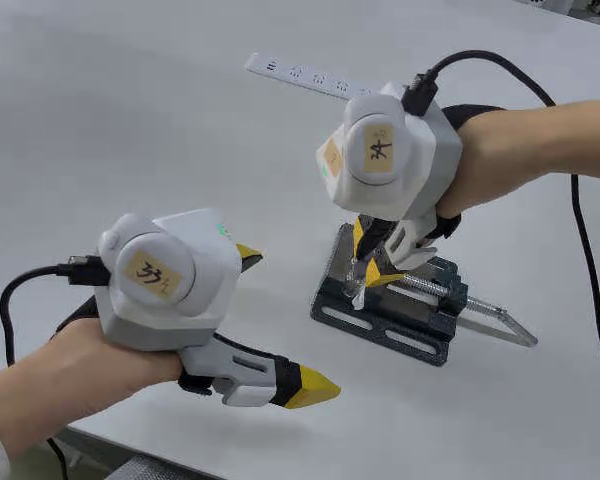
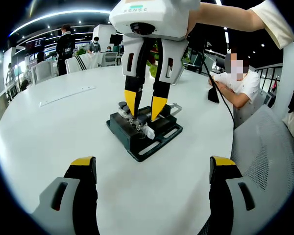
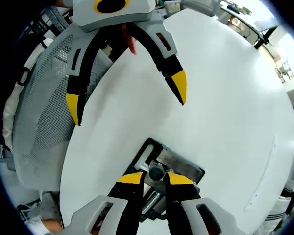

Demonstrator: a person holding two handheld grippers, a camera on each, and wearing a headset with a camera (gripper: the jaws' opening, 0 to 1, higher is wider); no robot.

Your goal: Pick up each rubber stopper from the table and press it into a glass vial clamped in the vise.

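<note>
The stopper (image 3: 156,172), a small dark round piece, is seen in the right gripper view between the yellow tips of the right gripper (image 2: 144,106), whose jaws are drawn close on either side of it and appear to be clamped on it. The gripper is pointed steeply down over the vise (image 1: 400,315), and the stopper is placed directly over the clamped glass; whether it is already seated in the mouth of a vial (image 1: 354,288) cannot be told, as the joint is hidden by the tips. The step in hand is judged to be the pressing-in. For this to be done well, the stopper should be kept square to the vial mouth and centred before any force is applied, and the push should be directed straight down along the vial's axis, so that no sideways load is put on the glass. The grip should be released only once the stopper is felt to be seated, and the jaws should be lifted away vertically so that neighbouring vials are not knocked. The left gripper (image 1: 281,321) is held nearer the person, well apart from the vise and above the white worktop (image 1: 130,120), with its jaws spread wide and nothing between them.
</note>
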